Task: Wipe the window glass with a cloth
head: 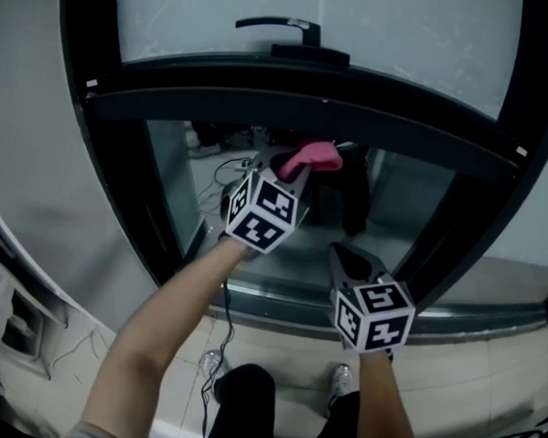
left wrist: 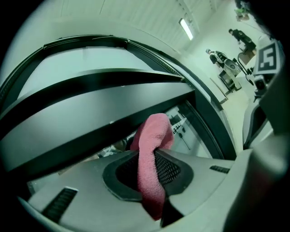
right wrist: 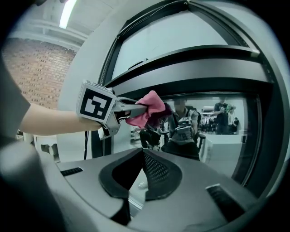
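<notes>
One pink cloth (left wrist: 153, 136) is clamped in the left tongs (left wrist: 150, 158).

- No words, brands or numbers can be read.
- Only black-and-white square marker patterns are seen, on the cube (head: 263, 211) of the left hand-held gripper (head: 295, 171) and the cube (head: 373, 316) of the right hand-held gripper (head: 343, 256).

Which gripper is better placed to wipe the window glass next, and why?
Left. The left gripper is shut on the pink cloth, raised close to the glass. The right gripper sits lower, shut on nothing.
</notes>
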Demonstrator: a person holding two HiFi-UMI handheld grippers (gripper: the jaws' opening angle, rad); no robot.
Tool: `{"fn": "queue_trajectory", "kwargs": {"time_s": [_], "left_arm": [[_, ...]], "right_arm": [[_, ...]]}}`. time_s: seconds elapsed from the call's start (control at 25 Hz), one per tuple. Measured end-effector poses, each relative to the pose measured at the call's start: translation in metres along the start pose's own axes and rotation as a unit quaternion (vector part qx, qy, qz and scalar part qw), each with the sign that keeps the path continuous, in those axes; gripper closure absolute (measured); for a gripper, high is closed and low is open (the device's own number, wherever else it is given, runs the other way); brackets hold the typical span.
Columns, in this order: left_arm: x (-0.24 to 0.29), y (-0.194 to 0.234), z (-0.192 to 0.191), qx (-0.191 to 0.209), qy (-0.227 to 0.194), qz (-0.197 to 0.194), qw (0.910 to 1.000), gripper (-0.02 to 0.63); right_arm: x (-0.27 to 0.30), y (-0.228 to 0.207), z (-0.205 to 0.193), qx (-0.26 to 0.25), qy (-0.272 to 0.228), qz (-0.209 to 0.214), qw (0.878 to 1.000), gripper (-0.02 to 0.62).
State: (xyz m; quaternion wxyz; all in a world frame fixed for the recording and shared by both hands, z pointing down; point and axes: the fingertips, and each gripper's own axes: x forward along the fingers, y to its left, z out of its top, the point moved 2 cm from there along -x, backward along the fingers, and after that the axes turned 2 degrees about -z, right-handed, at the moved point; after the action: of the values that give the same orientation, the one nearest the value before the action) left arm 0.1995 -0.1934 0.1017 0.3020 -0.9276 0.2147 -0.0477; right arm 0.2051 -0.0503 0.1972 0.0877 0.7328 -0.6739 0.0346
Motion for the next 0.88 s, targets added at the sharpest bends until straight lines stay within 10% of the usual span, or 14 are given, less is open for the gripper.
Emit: {"fn": "queue_trajectory", "kwargs": {"time_s": [0.88], "left_arm": [[0.021, 0.031, 0.009, 0.019, -0.038, 0.028, 0.9987, 0.549]], "right_arm": [[0.033, -0.016, 0.003, 0.007, -0.003, 0.009, 1.0, 0.597]]}}
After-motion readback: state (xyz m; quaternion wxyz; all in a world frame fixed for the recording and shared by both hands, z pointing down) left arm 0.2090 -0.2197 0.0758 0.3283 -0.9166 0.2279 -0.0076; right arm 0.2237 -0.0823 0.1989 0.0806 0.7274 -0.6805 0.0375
